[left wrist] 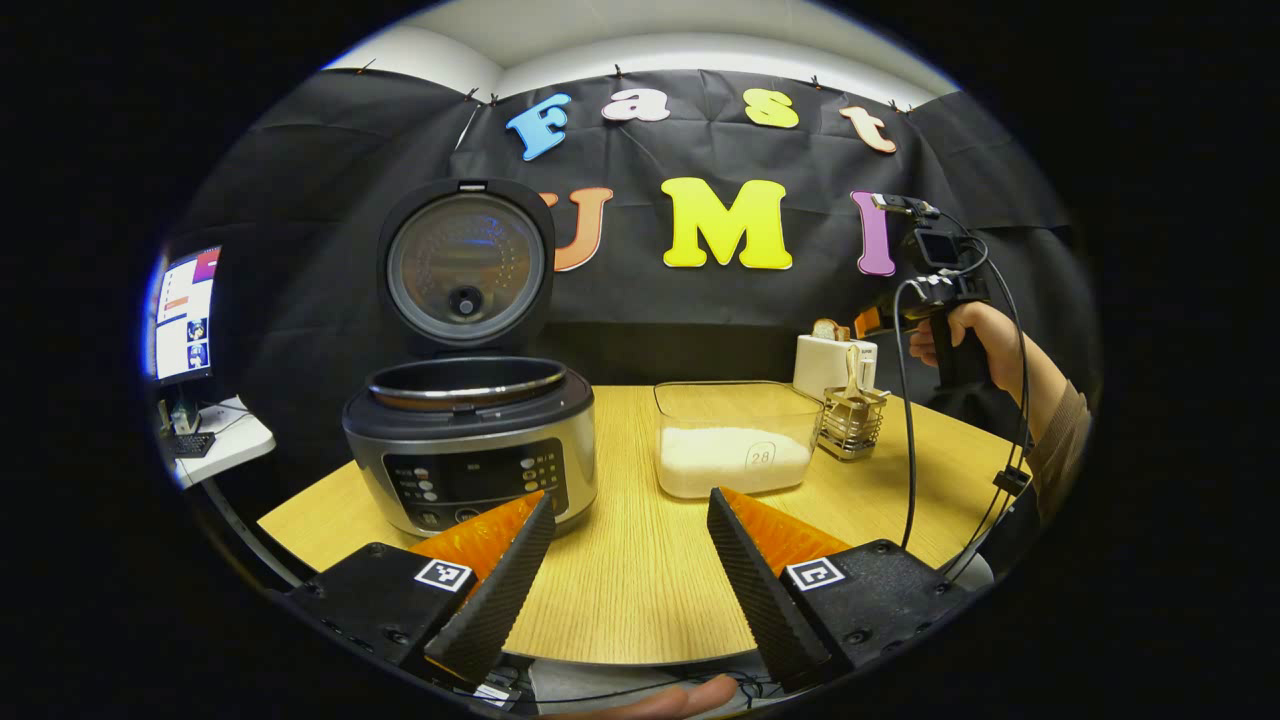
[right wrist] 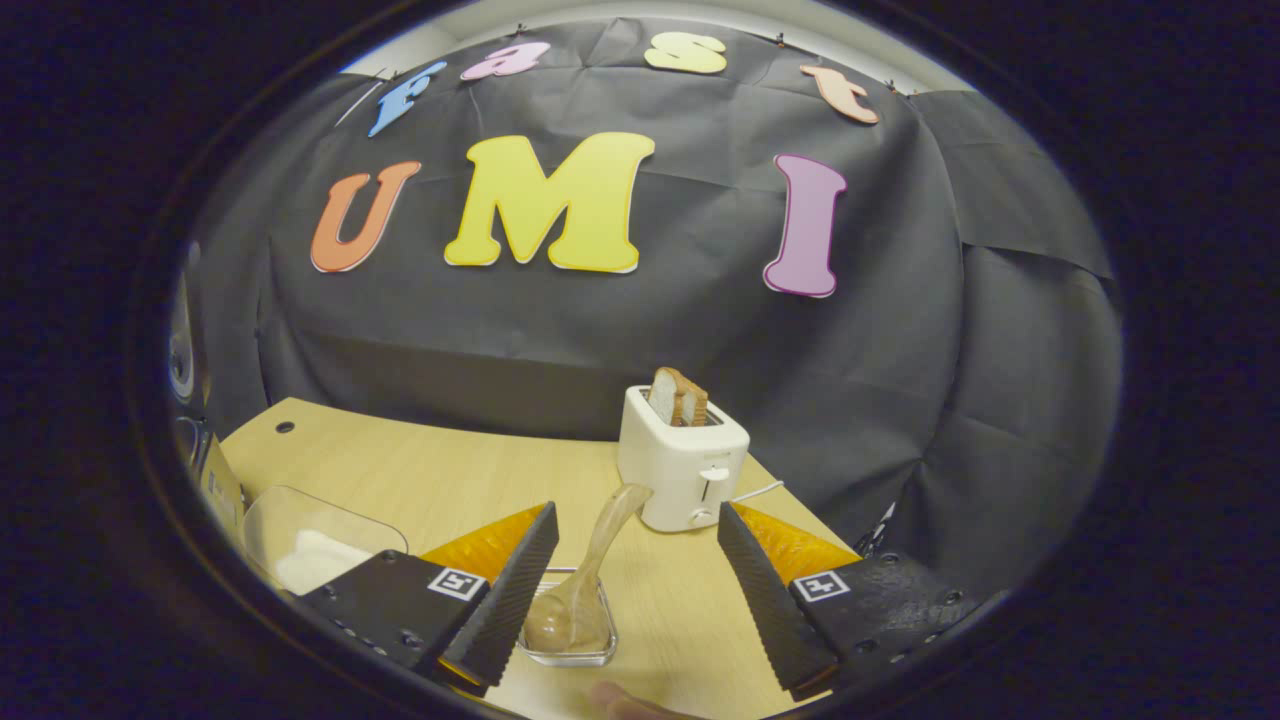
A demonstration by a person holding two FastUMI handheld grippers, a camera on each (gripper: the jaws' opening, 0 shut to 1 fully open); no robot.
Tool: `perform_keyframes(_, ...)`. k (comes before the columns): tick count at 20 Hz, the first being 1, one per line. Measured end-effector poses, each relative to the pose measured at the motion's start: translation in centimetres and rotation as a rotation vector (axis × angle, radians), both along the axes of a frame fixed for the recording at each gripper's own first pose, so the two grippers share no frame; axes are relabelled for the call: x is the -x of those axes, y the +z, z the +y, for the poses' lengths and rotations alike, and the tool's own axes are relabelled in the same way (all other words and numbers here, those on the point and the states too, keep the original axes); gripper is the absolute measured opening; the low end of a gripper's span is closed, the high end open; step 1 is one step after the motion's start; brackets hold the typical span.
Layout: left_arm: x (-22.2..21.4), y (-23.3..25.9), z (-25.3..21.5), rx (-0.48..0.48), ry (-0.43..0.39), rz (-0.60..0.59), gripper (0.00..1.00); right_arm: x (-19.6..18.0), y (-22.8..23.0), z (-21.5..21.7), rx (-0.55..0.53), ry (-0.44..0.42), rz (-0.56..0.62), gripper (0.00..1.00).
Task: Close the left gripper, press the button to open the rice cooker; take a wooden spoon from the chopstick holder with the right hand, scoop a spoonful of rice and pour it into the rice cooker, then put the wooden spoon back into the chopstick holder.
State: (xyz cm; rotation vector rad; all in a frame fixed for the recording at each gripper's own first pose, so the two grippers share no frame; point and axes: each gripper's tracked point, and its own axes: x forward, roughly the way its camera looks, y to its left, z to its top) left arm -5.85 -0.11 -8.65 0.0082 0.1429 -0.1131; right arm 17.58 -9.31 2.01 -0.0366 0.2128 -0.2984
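Wooden tabletop (left wrist: 620, 560): rice cooker (left wrist: 468, 440) already open at left. I'm hovering my right gripper (right wrist: 630, 590), fingers wide and empty, over the wooden spoon (right wrist: 590, 570), seemingly resting in its chopstick holder (right wrist: 568, 655); my left gripper (left wrist: 625, 570) is gaping too; scooping remains.

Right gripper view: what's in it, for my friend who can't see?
The open right tool hovers above a wooden spoon standing in its holder on the table. Behind is a toaster with bread.

Both grippers (left wrist: 620, 560) (right wrist: 635, 585) gape — nothing held.
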Motion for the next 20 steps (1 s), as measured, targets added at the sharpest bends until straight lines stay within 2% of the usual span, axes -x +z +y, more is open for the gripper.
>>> perform_keyframes(6, -1.4, 4.4, 1.4, -0.049, 0.049, -0.074, 0.98, 4.0, 0.1, 0.2, 0.023, 0.039, -0.034, 0.95)
perform_keyframes(10, -2.7, 8.1, 4.5, -0.101, 0.143, -0.120, 0.98, 7.3, 0.0, 1.1, 0.002, 0.091, -0.080, 0.95)
perform_keyframes(14, -4.2, 12.2, 6.7, -0.096, 0.198, -0.154, 0.98, 10.9, 0.2, 1.1, 0.004, 0.101, -0.100, 0.95)
perform_keyframes(16, -5.0, 14.2, 8.2, -0.100, 0.231, -0.173, 0.98, 12.9, 1.1, 1.3, -0.014, 0.113, -0.154, 0.95)
perform_keyframes(20, -6.8, 18.1, 10.6, -0.077, 0.281, -0.201, 0.97, 16.0, 0.8, 2.7, -0.076, 0.217, -0.176, 0.95)
